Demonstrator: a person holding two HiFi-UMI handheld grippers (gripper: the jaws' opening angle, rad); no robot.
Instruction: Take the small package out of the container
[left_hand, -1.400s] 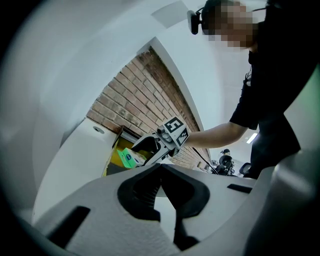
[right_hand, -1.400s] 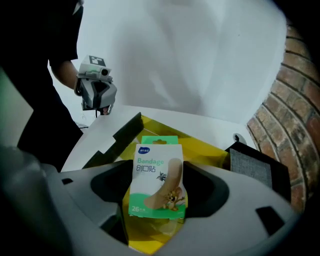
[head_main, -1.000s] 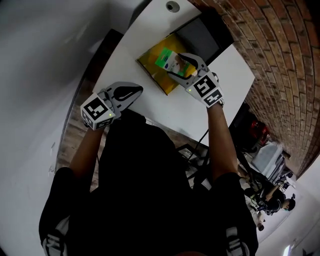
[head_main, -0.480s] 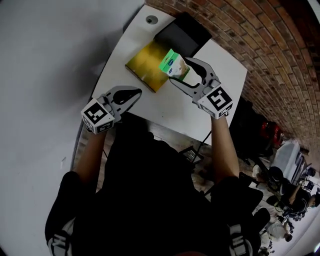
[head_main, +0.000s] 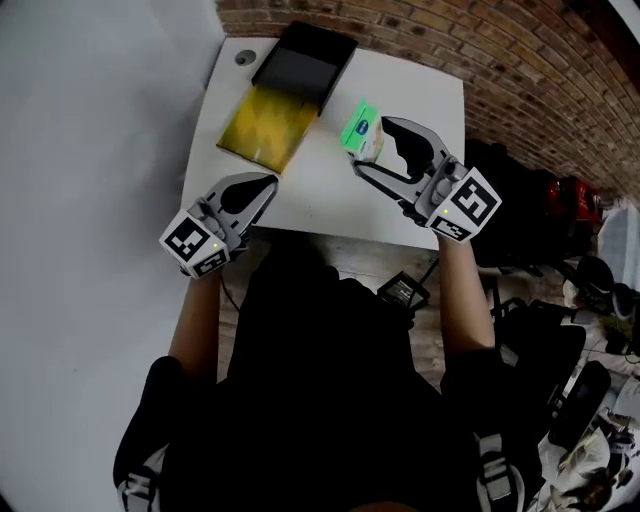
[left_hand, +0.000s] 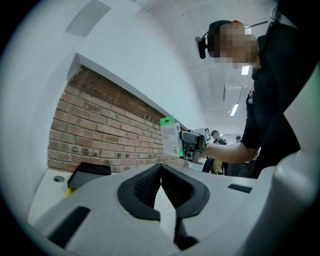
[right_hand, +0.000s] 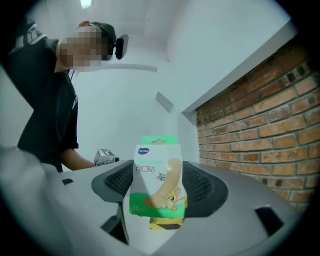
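The small package (head_main: 361, 129), a green and white card pack with a cartoon mouse, stands between the jaws of my right gripper (head_main: 374, 150), which is shut on it. In the right gripper view the package (right_hand: 157, 181) fills the gap between the pads of the right gripper (right_hand: 157, 192). It hangs above the white table (head_main: 330, 190), to the right of the yellow container (head_main: 262, 128). My left gripper (head_main: 253, 192) sits at the table's near left edge, shut and holding nothing. From the left gripper view, the left gripper (left_hand: 161, 176) has its jaws touching, and the package (left_hand: 171, 136) shows far off.
A black box (head_main: 303, 61) lies against the far end of the yellow container. A small round hole (head_main: 243, 58) marks the table's far left corner. A brick wall (head_main: 480, 60) runs behind the table. Chairs and clutter stand on the floor to the right.
My right gripper has carried the package up and to the right, off the yellow container. The left gripper has stayed shut at the near edge.
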